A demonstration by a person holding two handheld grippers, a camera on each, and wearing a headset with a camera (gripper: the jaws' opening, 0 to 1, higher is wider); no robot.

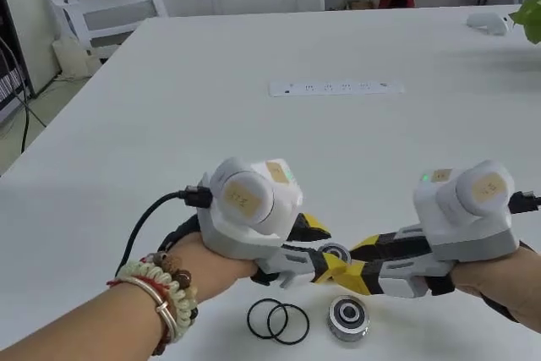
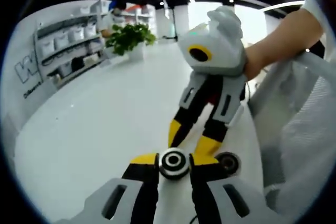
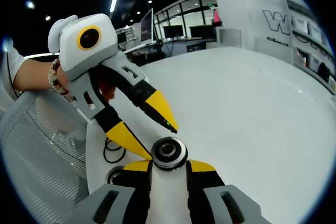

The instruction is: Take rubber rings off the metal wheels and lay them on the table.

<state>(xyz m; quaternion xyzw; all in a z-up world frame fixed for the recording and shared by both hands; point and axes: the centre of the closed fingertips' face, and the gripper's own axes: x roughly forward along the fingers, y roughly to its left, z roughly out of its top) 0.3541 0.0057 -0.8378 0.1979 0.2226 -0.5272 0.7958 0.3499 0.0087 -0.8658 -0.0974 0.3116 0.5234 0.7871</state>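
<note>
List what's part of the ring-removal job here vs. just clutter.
Job:
- held wheel, gripped between the left gripper and right gripper
- second wheel
- two loose rubber rings

Lying about:
- power strip
- plant
- small white object

My left hand-held gripper (image 2: 174, 162) and right hand-held gripper (image 3: 169, 165) are moulded plastic: pale grey shells with a satin sheen, black links and matt yellow tips. The wheel (image 3: 168, 153) between them is bright polished metal with a dull black rubber band around it. The second wheel (image 1: 347, 316) on the counter (image 1: 254, 150) shines the same way. The loose rubber rings (image 1: 278, 319) are thin and matt black. The counter is smooth, white and faintly glossy. My bracelets (image 1: 165, 289) are beads, the brown ones wooden-looking.
</note>
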